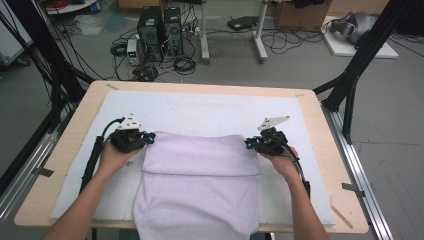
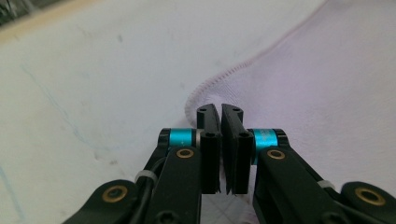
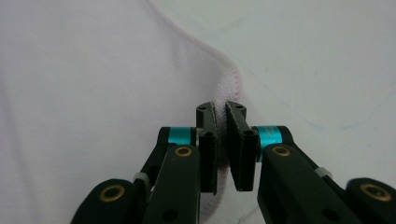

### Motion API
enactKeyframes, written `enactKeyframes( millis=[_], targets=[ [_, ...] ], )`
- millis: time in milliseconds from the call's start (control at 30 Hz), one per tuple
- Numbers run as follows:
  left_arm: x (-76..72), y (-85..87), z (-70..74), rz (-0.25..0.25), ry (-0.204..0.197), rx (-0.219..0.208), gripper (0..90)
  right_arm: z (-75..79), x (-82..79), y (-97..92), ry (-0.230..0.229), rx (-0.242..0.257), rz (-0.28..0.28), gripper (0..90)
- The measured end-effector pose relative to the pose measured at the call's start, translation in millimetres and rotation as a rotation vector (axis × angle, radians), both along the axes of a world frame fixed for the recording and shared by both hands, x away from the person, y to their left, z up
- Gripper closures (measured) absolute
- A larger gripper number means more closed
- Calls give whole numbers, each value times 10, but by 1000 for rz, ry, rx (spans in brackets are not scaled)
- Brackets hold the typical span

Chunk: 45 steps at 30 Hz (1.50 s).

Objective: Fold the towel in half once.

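A pale lilac towel lies on the white mat, its upper part folded into a band and its lower end hanging over the table's front edge. At the band's left corner my left gripper is shut on the towel; in the left gripper view the stitched hem runs into the pinched jaws. My right gripper is shut on the band's right corner. In the right gripper view the hem is squeezed between the pads.
The wooden table shows as a border around the mat. Black frame struts stand at the back right and back left. Computer towers and cables sit on the floor beyond the far edge.
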<state>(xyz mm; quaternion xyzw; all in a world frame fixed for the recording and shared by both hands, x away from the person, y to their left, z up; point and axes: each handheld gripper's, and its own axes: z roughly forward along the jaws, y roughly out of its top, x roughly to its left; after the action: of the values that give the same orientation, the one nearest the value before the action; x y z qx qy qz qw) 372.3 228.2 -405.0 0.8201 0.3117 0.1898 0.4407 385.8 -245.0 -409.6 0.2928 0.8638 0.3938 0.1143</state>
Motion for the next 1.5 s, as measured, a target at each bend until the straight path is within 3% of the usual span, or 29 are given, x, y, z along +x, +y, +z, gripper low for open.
enactKeyframes(
  millis=[67,133,167,233,267,333,400,467,567,767,867,933,1000,1100,1233,1333,1400,1500],
  targets=[
    [-165,71,147,-10,-38,-30,855,174,-160,-42,-36,39,29,837],
    [-373,132,226,-35,-63,-32,855,301,-344,-75,-75,54,58,837],
    [-465,151,247,-50,-65,-26,855,373,-509,-105,-95,65,84,836],
    [-818,208,275,-97,-113,-35,851,428,-808,-176,-121,108,139,832],
    [-968,235,272,-135,-120,-48,836,431,-958,-210,-121,121,169,823],
    [-1162,284,258,-166,-124,-60,746,411,-1167,-266,-107,149,205,765],
    [-1237,332,257,-175,-107,-67,667,393,-1281,-315,-86,178,223,716],
    [-1201,337,265,-165,-97,-69,629,408,-1270,-329,-87,181,221,690],
    [-1049,256,228,-148,-78,-46,592,413,-1093,-298,-86,152,173,645],
    [-666,50,-11,-69,-21,64,521,195,-660,-104,-50,0,101,522],
    [-475,27,-160,-44,62,87,509,58,-494,-68,-19,-50,73,471],
    [-378,32,-248,-26,103,88,507,-50,-380,-73,18,-75,56,463],
    [-316,28,-306,-6,111,103,492,-125,-303,-76,49,-86,47,455],
    [-265,8,-369,-9,130,85,464,-195,-239,-62,71,-90,45,456],
    [-232,10,-395,-36,162,53,527,-269,-195,-41,101,-91,75,544],
    [-246,-5,-387,-56,153,51,653,-274,-202,-42,124,-60,106,696],
    [-253,-10,-368,-58,138,64,783,-268,-209,-31,137,-48,133,795],
    [-247,-24,-344,-29,104,68,847,-242,-215,-11,103,-76,140,836]
  ],
)
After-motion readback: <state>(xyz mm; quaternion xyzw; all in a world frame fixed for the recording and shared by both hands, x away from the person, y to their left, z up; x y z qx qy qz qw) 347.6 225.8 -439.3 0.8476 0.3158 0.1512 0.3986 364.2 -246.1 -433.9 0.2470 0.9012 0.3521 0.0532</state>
